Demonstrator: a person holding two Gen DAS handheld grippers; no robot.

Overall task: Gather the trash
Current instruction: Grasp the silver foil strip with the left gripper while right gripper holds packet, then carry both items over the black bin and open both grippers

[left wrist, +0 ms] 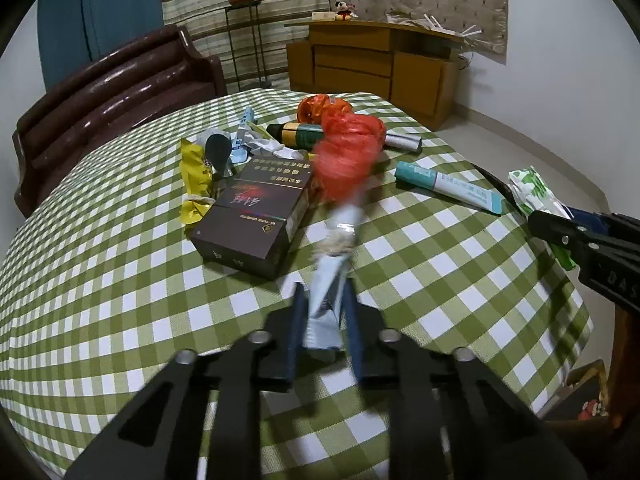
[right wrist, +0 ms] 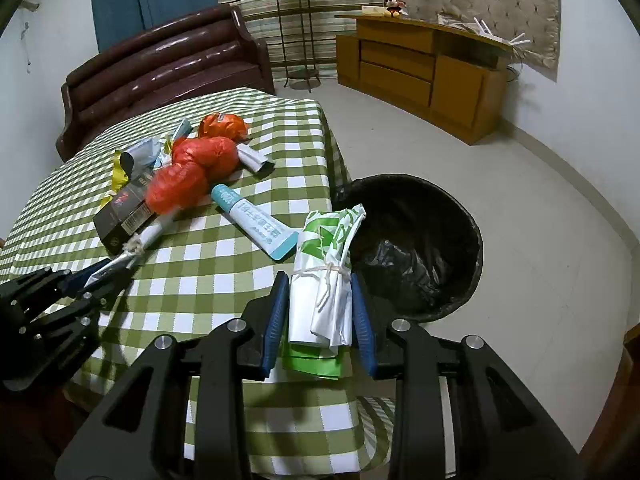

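Note:
My left gripper (left wrist: 322,300) is shut on a pale blue rolled wrapper tied with string, with a red plastic bag (left wrist: 346,156) at its far end; the bundle is lifted and blurred, and also shows in the right wrist view (right wrist: 176,190). My right gripper (right wrist: 320,292) is shut on a green and white rolled bag (right wrist: 328,264) tied with string, held at the table's edge beside the black-lined trash bin (right wrist: 460,240). The right gripper also shows in the left wrist view (left wrist: 560,232).
On the green checked tablecloth (left wrist: 120,280) lie a dark cigarette box (left wrist: 252,220), a toothpaste tube (left wrist: 448,186), a yellow wrapper (left wrist: 194,180), a green can (left wrist: 300,134), an orange bag (left wrist: 320,106) and crumpled papers. A brown sofa (left wrist: 112,96) and a wooden cabinet (left wrist: 372,64) stand behind.

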